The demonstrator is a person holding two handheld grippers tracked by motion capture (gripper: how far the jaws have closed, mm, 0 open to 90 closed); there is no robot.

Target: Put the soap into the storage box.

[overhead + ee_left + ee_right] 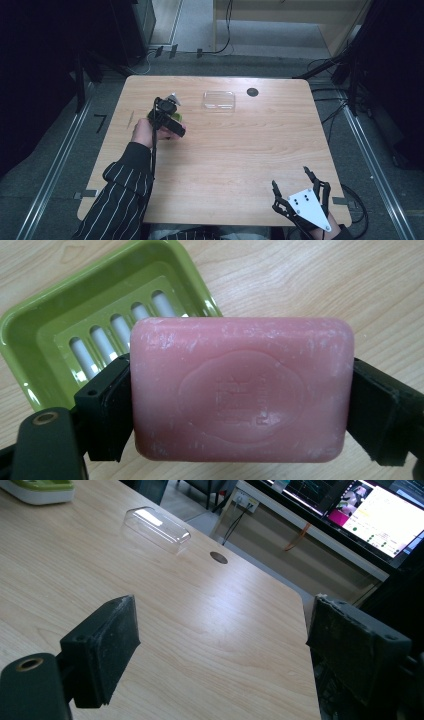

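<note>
Desk [235, 150]: wooden, and it carried everything.
Lid [219, 99]: clear, lying far side.
Soap dish [60, 325]: green, under your left hand-held gripper [240, 405].
Soap [240, 395]: pink, clamped by that gripper above the dish.
Right hand-held gripper [220, 645]: you held it wide, empty.

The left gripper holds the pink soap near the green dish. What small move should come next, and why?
Probably lower the soap into the green dish. The left gripper grips the bar by both ends, the slotted dish lies open and empty just behind it, and the right gripper waits open, far off.
</note>
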